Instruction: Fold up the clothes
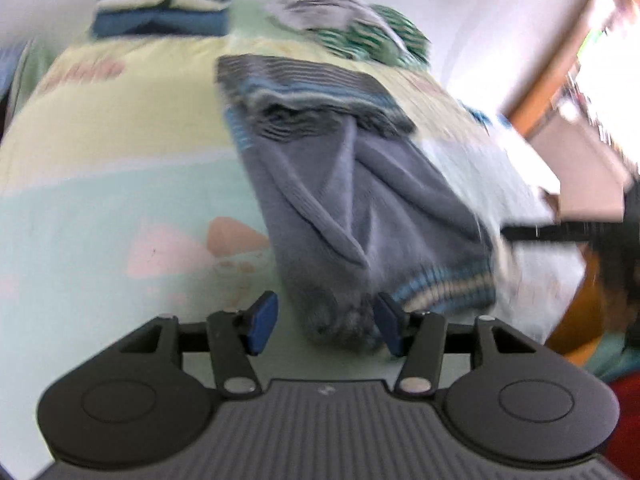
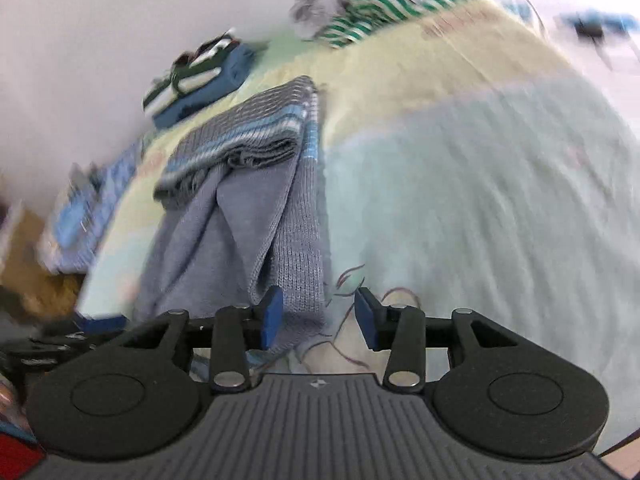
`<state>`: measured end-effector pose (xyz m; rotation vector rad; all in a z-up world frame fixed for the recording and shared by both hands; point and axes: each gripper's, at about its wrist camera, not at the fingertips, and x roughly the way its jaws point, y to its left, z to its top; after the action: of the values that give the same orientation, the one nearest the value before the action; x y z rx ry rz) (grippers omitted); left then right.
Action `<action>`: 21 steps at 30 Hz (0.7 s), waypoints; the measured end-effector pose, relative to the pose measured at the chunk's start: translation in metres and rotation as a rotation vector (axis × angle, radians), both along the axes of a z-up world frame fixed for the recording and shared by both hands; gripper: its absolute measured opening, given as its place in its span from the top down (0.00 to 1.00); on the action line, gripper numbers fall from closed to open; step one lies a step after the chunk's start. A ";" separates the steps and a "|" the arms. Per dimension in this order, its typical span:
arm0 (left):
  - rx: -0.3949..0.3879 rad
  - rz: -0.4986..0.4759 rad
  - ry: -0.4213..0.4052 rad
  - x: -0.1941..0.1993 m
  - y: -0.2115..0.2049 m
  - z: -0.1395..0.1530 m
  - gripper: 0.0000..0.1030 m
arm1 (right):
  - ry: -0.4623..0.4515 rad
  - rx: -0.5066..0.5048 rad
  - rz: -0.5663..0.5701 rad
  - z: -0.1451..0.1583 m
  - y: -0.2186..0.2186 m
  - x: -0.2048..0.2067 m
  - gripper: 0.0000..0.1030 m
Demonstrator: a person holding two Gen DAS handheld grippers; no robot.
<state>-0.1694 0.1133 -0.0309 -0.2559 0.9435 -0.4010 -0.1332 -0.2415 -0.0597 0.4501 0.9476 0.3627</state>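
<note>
Fingers [image 1: 264, 322] of the left gripper [image 1: 326, 326] stand apart at the sweater's [image 1: 360, 200] near striped hem, gripping nothing. Right gripper [image 2: 318, 316] fingers [image 2: 272, 316] also stand apart, the sweater's edge lying between them. Partly folded, the sweater lies on the bed [image 1: 100, 140]; a folded stack [image 1: 160, 4] and a loose pile [image 1: 352, 20] sit at the far end.

Grey knit sweater [image 1: 360, 200] with blue, white and dark stripes, lying partly folded and rumpled on the pastel bed sheet [image 1: 100, 140], striped end doubled over on top. Folded stack of clothes [image 1: 164, 8], striped on blue, near the wall. Unfolded heap of clothes [image 1: 352, 24], green-striped and grey, beside it.
</note>
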 end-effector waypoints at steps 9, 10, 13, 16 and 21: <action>-0.059 0.069 0.076 0.014 -0.005 -0.008 0.30 | 0.048 0.086 0.042 -0.014 0.012 0.017 0.60; -0.062 0.069 0.075 0.014 -0.006 -0.008 0.30 | 0.045 0.087 0.051 -0.014 0.013 0.019 0.61; -0.069 0.065 0.057 0.014 -0.006 -0.010 0.29 | 0.030 0.087 0.093 -0.016 0.016 0.023 0.64; -0.049 0.031 0.048 0.016 -0.011 -0.009 0.29 | 0.040 0.056 0.124 -0.017 0.016 0.029 0.78; -0.035 -0.026 0.042 0.017 -0.018 -0.009 0.28 | 0.066 0.103 0.155 -0.010 0.007 0.031 0.86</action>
<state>-0.1521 0.0949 -0.0396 -0.2854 0.9819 -0.4379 -0.1026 -0.2347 -0.0699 0.4859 1.0344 0.5418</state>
